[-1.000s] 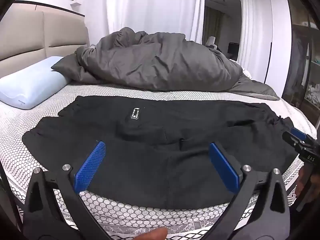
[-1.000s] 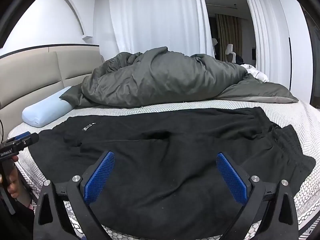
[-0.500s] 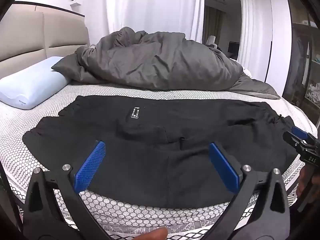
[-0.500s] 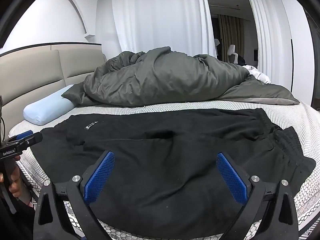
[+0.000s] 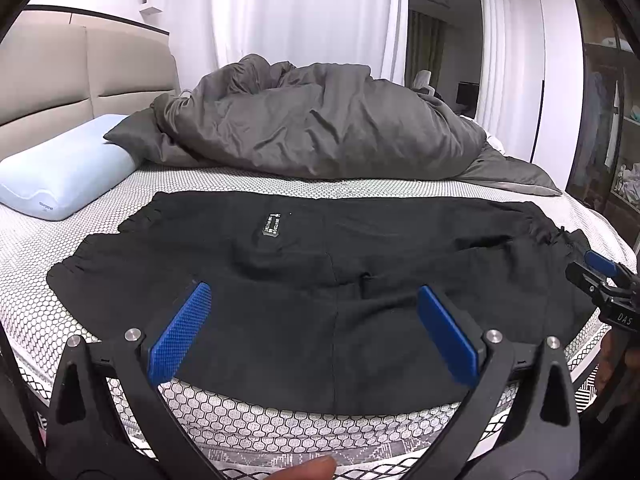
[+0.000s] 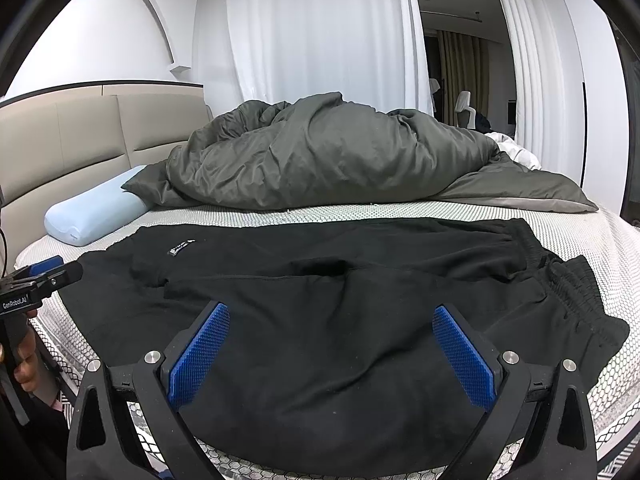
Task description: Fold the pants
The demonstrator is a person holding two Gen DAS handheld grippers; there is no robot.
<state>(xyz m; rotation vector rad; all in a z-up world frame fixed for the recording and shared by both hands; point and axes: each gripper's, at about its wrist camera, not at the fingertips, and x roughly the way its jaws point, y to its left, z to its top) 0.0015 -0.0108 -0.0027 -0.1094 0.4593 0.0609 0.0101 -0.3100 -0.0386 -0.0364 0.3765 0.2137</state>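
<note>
**Both grippers spread wide above black pants laid across the bed**

Nearest the lens in the left wrist view, the left gripper (image 5: 314, 330) hangs with its blue pads far apart and nothing between them; a fingertip (image 5: 308, 470) of the holding hand shows at the bottom edge. The right gripper (image 6: 331, 354) is likewise spread wide and empty. Each tool shows in the other's view: the right one at the far right edge of the left view, the left one at the far left edge of the right view, both over the near edge of the bed.

Just beyond and below both sets of pads lie the pants (image 5: 340, 280), near the front edge of the mattress (image 5: 248, 416) with its honeycomb-pattern cover. Neither gripper touches the cloth. The pants are black and lie lengthwise across the bed, gathered waistband (image 6: 568, 280) to the right, leg ends to the left. One leg lies partly over the other, with a seam and some soft creases through the middle. A small white-printed label (image 5: 273, 224) sits on the far leg.

Farther back, a pale blue pillow (image 5: 60, 176) rests at the left, apart from the pants, and a rumpled grey duvet (image 5: 320, 128) is heaped behind. A beige padded headboard (image 5: 80, 68) and white curtains (image 5: 304, 16) close the scene.

Against the pictures a second ago, the pants lie the same; both grippers remain wide apart, with only a slight shift of view.
</note>
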